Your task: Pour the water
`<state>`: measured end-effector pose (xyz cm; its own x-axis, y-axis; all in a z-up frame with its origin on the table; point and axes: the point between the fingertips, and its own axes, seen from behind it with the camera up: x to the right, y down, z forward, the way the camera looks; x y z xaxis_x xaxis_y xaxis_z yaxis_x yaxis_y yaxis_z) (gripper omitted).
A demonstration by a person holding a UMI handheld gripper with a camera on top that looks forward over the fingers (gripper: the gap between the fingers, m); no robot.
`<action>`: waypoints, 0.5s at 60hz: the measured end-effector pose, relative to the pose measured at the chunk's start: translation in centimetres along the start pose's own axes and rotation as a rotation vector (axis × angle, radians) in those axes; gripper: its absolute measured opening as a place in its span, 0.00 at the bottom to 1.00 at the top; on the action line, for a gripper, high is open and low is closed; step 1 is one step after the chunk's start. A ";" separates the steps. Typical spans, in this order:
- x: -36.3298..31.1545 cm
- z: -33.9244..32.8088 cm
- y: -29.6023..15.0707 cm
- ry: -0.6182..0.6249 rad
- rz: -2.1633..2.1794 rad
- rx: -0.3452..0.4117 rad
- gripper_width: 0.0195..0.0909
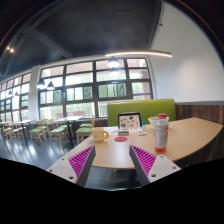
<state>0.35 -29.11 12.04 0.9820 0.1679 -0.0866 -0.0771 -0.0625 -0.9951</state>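
A clear water bottle point(161, 134) with a red cap stands upright on the wooden table point(185, 135), just beyond my right finger and to its right. A yellow mug point(99, 133) sits farther back, beyond my left finger. A small pink coaster point(122, 139) lies between them, ahead of the fingers. My gripper point(112, 160) is open, its magenta pads point(81, 160) spread wide with only bare tabletop between them. It holds nothing.
A tablet or framed picture point(129, 121) stands at the table's back, in front of a green booth seat point(140, 108). To the left, past the table's edge, are several café tables and chairs point(40, 130) before large windows point(90, 90).
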 end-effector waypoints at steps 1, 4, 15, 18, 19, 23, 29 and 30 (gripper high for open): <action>0.1 0.0 0.0 0.003 -0.002 0.000 0.78; 0.3 0.0 0.1 0.004 -0.011 0.002 0.78; 3.8 0.6 0.0 0.050 -0.016 0.016 0.80; 5.5 0.2 0.0 0.086 -0.017 0.020 0.80; 6.7 0.8 -0.2 0.099 -0.017 0.019 0.80; 9.5 0.6 -0.4 0.166 -0.030 0.027 0.81; 15.5 4.1 0.1 0.245 -0.050 -0.010 0.78; 15.1 3.3 0.2 0.258 -0.056 -0.023 0.78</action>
<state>14.56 -23.35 10.40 0.9964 -0.0841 -0.0131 -0.0201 -0.0832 -0.9963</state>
